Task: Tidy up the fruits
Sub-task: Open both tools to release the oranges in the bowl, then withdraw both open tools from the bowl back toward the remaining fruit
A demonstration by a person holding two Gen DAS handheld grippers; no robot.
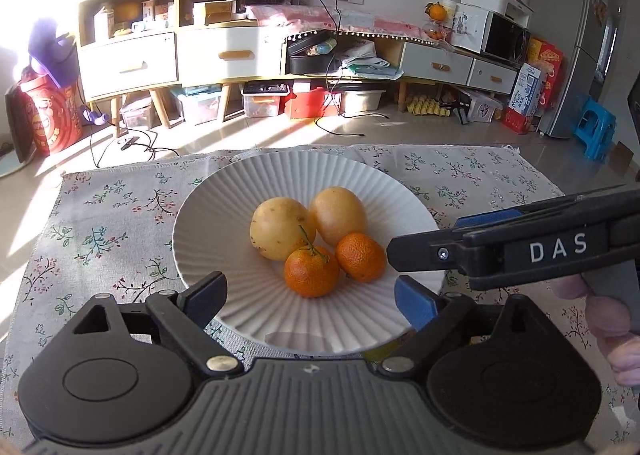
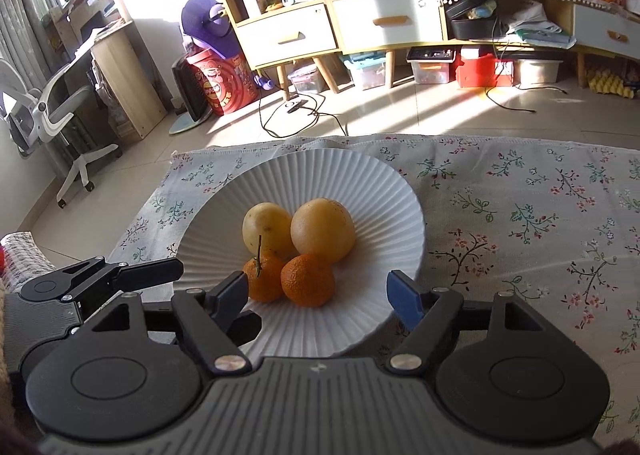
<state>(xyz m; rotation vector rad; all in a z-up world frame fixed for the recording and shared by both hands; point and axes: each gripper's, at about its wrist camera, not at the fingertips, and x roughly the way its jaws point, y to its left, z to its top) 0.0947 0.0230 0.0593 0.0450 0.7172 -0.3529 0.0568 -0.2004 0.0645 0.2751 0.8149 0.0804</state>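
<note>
A white ribbed plate [image 1: 224, 191] [image 2: 320, 163] sits on a flowered cloth [image 1: 100, 235] [image 2: 520, 215]. It holds two yellow fruits [image 1: 282, 229] [image 1: 338, 215] and, in front of them, a stemmed tangerine [image 1: 311, 273] [image 2: 262, 279] and a plain tangerine [image 1: 360, 257] [image 2: 307, 281]. My left gripper [image 1: 310, 283] is open over the plate's near rim, its pads well clear of the stemmed tangerine. My right gripper [image 2: 317, 279] is open too, with the plain tangerine just beyond its pads and untouched. Its fingers [image 1: 420, 251] reach in from the right in the left wrist view.
A hand [image 1: 608, 315] holds the right gripper's handle. Beyond the cloth's far edge are tiled floor with cables [image 2: 296, 123], a wooden sideboard [image 1: 224, 51] with storage boxes under it, and an office chair [image 2: 60, 115] at far left. The cloth extends to the right of the plate.
</note>
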